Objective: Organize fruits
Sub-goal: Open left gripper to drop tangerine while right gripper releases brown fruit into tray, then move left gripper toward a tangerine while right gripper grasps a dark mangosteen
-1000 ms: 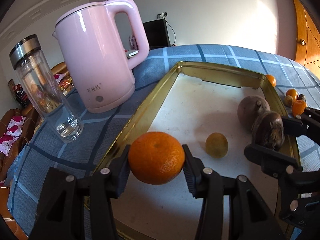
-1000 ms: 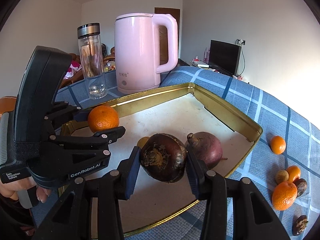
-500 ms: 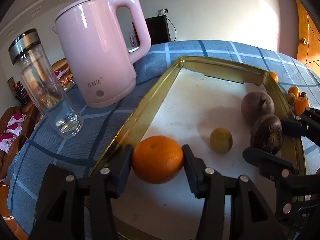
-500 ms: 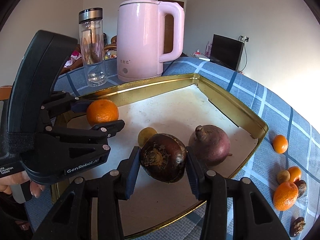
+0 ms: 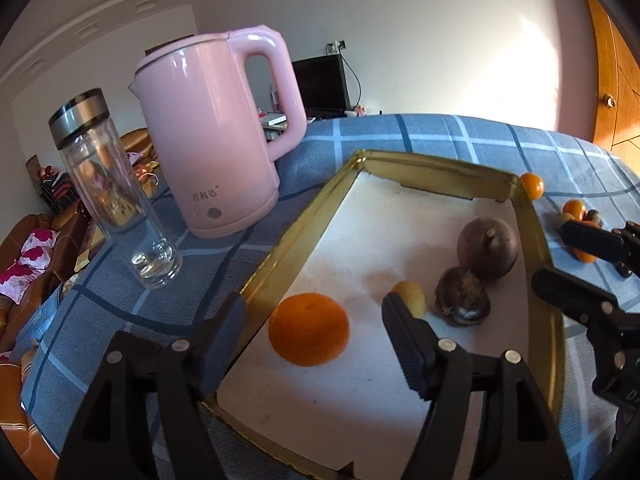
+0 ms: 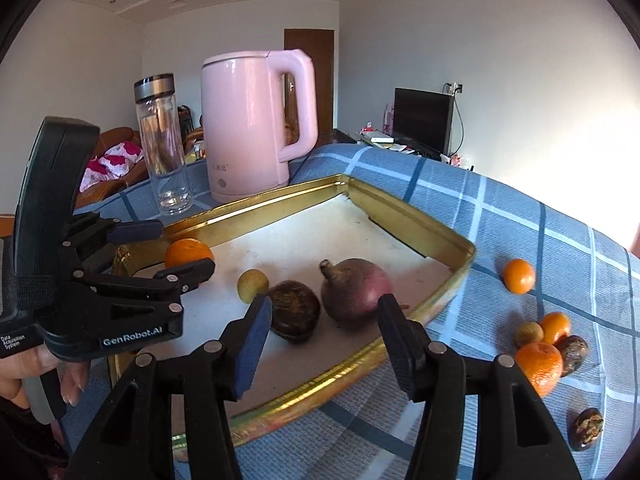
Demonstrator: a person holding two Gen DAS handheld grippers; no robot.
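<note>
Both opening grippers, left gripper (image 5: 312, 320) and right gripper (image 6: 322, 330), hold nothing (orange (image 5: 308, 329) between the left's pads could roll if nudged).

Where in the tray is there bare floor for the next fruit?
The tray's far half is bare, from the purple fruit back to the far wall. The near end is crowded: orange, small yellow fruit, dark brown fruit, purple fruit.

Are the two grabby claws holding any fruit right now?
No, nothing is held. The left gripper is opening around the round orange tangerine, pads off it. The right gripper is opening too, clear of the dark brown wrinkled fruit.
</note>
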